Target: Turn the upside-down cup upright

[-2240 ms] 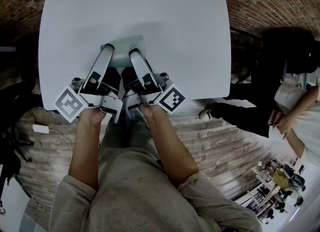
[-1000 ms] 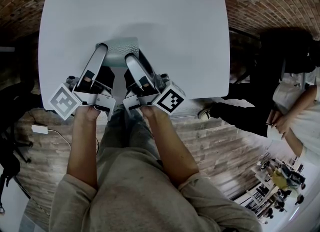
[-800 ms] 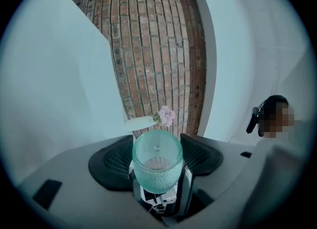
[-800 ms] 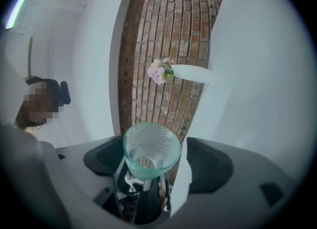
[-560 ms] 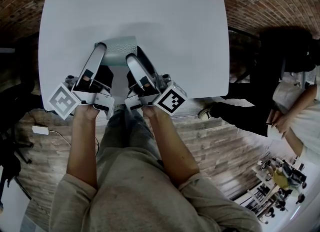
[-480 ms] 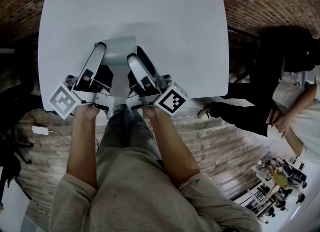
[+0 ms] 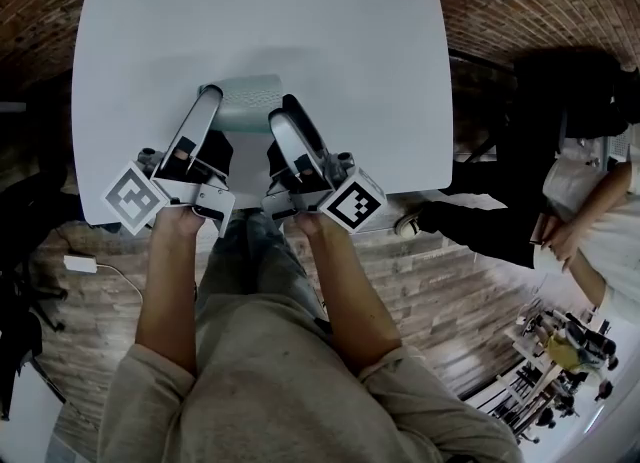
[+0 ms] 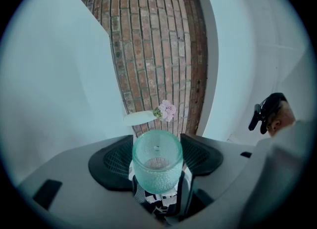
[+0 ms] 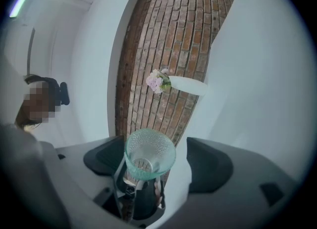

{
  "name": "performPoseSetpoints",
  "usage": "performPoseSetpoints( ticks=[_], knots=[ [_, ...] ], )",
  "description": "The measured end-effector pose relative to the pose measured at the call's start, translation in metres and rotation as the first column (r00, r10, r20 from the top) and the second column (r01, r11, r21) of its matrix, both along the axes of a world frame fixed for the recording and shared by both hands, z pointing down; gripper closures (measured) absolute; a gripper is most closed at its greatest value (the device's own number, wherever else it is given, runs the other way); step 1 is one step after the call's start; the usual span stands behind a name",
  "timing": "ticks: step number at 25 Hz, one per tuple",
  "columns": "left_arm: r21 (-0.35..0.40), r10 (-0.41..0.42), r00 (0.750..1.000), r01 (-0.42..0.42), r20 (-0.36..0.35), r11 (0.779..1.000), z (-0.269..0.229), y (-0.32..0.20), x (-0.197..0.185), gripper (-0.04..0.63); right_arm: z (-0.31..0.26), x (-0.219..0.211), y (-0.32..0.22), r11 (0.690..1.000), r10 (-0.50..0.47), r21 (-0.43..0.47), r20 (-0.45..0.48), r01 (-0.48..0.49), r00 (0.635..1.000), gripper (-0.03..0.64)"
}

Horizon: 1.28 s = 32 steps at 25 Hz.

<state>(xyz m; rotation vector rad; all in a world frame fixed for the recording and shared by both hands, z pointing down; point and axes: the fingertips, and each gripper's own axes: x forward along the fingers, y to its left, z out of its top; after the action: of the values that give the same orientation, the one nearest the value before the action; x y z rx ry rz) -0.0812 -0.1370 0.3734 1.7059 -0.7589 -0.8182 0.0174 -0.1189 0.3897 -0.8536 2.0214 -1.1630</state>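
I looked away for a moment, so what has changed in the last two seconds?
The right gripper has drifted rightward, away from the cup, jaws apart. The left gripper still clamps the cup; the table is unchanged.

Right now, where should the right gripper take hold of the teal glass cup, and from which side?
Grip the teal glass cup by its side wall behind the rim, from the mouth end: its open mouth faces the right gripper, whose jaws stand apart; the left gripper seems shut on its body.
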Motion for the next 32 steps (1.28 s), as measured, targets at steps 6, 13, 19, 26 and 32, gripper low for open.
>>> performPoseSetpoints(
  ticks=[6, 13, 19, 26, 32],
  knots=[
    [-0.009, 0.001, 1.000, -0.001, 0.013, 1.000, 0.004, -0.001, 0.001, 0.296, 0.003, -0.002, 0.000, 1.000, -0.007, -0.008, -0.010, 0.007, 1.000, 0.236],
    [-0.021, 0.002, 1.000, -0.001, 0.027, 1.000, 0.007, -0.001, 0.001, 0.296, 0.004, -0.003, 0.001, 1.000, -0.014, -0.018, -0.024, 0.013, 1.000, 0.236],
    [-0.036, -0.002, 0.998, 0.005, 0.060, 0.999, 0.011, -0.001, -0.003, 0.296, 0.004, -0.005, 0.002, 1.000, -0.018, -0.024, -0.067, 0.016, 0.998, 0.236],
    [-0.041, -0.002, 0.991, 0.007, 0.133, 0.999, 0.017, -0.001, -0.006, 0.296, 0.006, -0.004, 0.002, 1.000, -0.004, -0.029, -0.118, 0.001, 0.993, 0.236],
    [-0.047, 0.004, 0.983, 0.005, 0.184, 0.999, 0.021, -0.001, -0.007, 0.296, 0.001, -0.002, 0.002, 1.000, 0.018, 0.004, -0.176, -0.017, 0.984, 0.376]
  ],
)
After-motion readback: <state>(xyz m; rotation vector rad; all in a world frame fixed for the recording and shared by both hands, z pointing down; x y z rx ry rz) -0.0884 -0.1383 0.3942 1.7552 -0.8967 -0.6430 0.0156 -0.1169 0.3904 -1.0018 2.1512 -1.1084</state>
